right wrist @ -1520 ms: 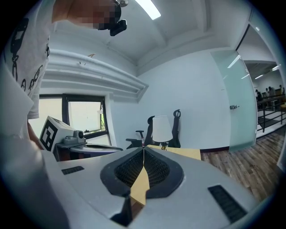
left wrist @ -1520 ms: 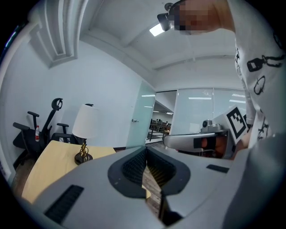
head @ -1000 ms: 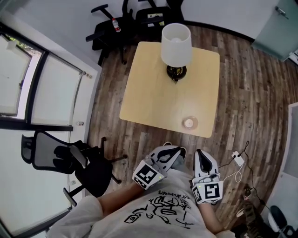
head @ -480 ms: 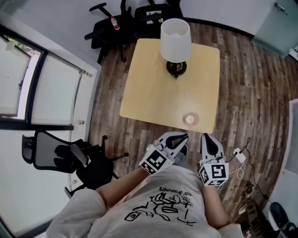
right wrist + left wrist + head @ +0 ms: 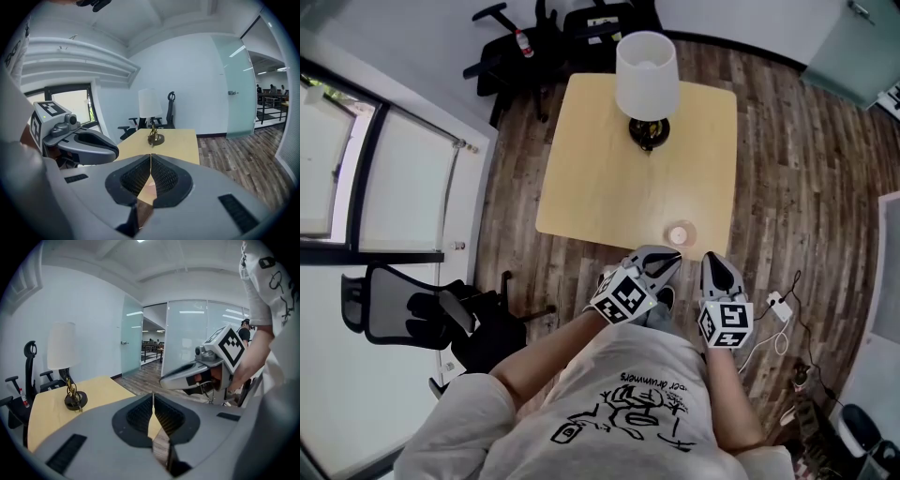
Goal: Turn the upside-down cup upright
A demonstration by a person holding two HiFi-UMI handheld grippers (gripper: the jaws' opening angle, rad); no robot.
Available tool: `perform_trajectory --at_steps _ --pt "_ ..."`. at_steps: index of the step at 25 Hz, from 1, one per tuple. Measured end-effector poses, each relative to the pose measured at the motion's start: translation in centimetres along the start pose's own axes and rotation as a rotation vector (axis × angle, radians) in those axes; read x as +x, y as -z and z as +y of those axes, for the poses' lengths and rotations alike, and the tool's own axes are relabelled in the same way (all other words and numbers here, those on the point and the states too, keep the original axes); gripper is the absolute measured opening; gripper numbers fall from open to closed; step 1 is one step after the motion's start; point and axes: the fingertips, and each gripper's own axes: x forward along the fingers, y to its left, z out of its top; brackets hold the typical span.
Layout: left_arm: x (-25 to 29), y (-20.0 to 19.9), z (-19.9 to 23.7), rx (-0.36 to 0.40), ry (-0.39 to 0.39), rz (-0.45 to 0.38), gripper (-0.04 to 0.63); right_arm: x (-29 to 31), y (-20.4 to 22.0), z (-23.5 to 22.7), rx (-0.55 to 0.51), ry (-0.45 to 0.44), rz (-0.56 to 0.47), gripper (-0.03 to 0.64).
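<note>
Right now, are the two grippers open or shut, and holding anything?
Left gripper: shut, holding nothing.
Right gripper: shut, holding nothing.

A pale yellow wooden table (image 5: 600, 187) is pictured on a floor (image 5: 787, 169) of brown planks streaked with grey. A lamp (image 5: 648, 80) is shown with a white shade and a black base. The cup (image 5: 681, 234) is seen as translucent, with a faint pink tint. The left gripper (image 5: 671, 260) and right gripper (image 5: 710, 260) are finished in light grey, lined with black ribbed pads (image 5: 140, 414), and each is topped by a white cube printed with black square markers. A light grey shirt (image 5: 609, 412) with black lettering is worn. A black office chair (image 5: 487, 347) is set beside white walls (image 5: 403, 47).
</note>
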Motion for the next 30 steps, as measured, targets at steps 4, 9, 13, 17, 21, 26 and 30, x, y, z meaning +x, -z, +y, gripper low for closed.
perform_trajectory --at_steps 4,9,13,17,21,26,30 --pt "1.4 0.8 0.4 0.066 0.012 0.039 0.012 1.4 1.3 -0.3 0.004 -0.005 0.026 0.023" --pt "3.2 2.3 0.5 0.132 0.04 0.104 0.012 2.7 2.5 -0.8 0.036 -0.002 0.053 0.023" --pt "4.4 3.7 0.4 0.191 0.064 0.162 0.014 3.7 3.5 -1.2 0.048 0.007 0.083 0.023" --pt "5.6 4.8 0.4 0.242 0.08 0.21 0.014 4.6 4.5 -1.9 0.076 0.021 0.113 0.023" --pt "6.8 6.2 0.3 0.304 0.102 0.274 0.025 5.4 5.7 -2.4 0.089 0.036 0.149 0.023" --pt "7.9 7.7 0.1 0.369 0.121 0.348 0.081 5.8 6.8 -2.8 0.106 0.05 0.176 0.023" --pt "8.6 8.8 0.1 0.419 0.134 0.409 0.081 5.9 7.5 -3.1 0.117 0.056 0.188 0.023"
